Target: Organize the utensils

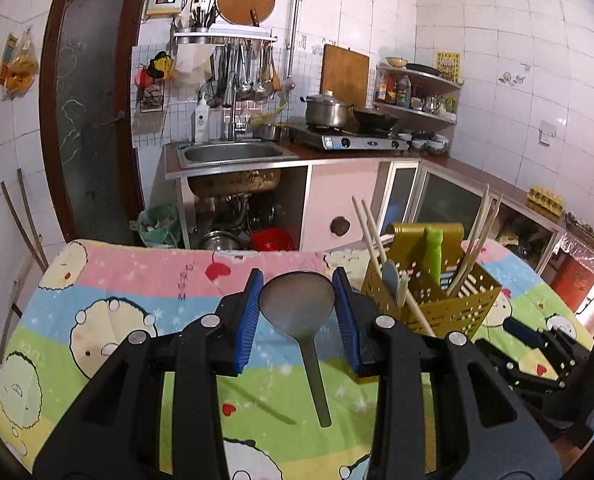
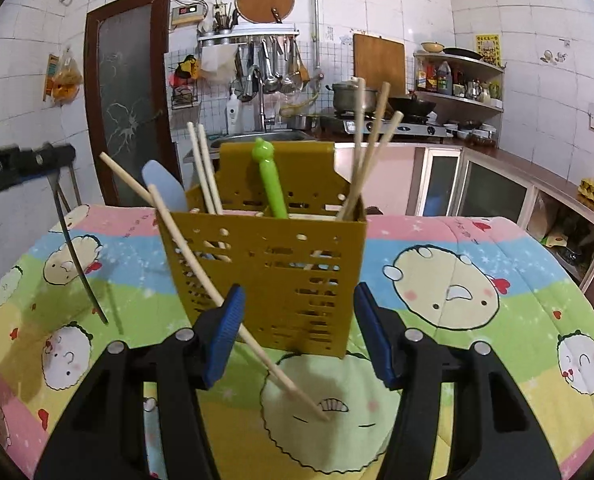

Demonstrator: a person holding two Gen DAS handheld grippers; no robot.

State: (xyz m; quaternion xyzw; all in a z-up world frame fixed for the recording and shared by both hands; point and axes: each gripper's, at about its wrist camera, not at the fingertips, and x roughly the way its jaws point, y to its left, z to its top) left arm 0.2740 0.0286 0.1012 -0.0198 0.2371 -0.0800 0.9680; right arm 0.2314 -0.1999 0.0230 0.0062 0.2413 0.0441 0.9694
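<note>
The left gripper [image 1: 298, 308] sits low in the centre of the left wrist view, its blue pads on either side of the bowl of a grey slotted ladle [image 1: 297, 304]; whether they press it I cannot tell. The ladle's handle points down toward the bottom of the frame, over the cartoon-print cloth [image 1: 137, 280]. To its right stands the mustard-yellow perforated utensil holder [image 1: 457, 300], with chopsticks [image 1: 473, 240] and a green-handled tool [image 1: 433, 252] inside.

In the right wrist view the right gripper [image 2: 297, 332] has its jaws spread wide apart, empty, just before the holder. One loose chopstick [image 2: 217, 300] leans against the holder's front. A red digital display [image 2: 183, 11], upper left on the wall, is too blurred to read.
</note>
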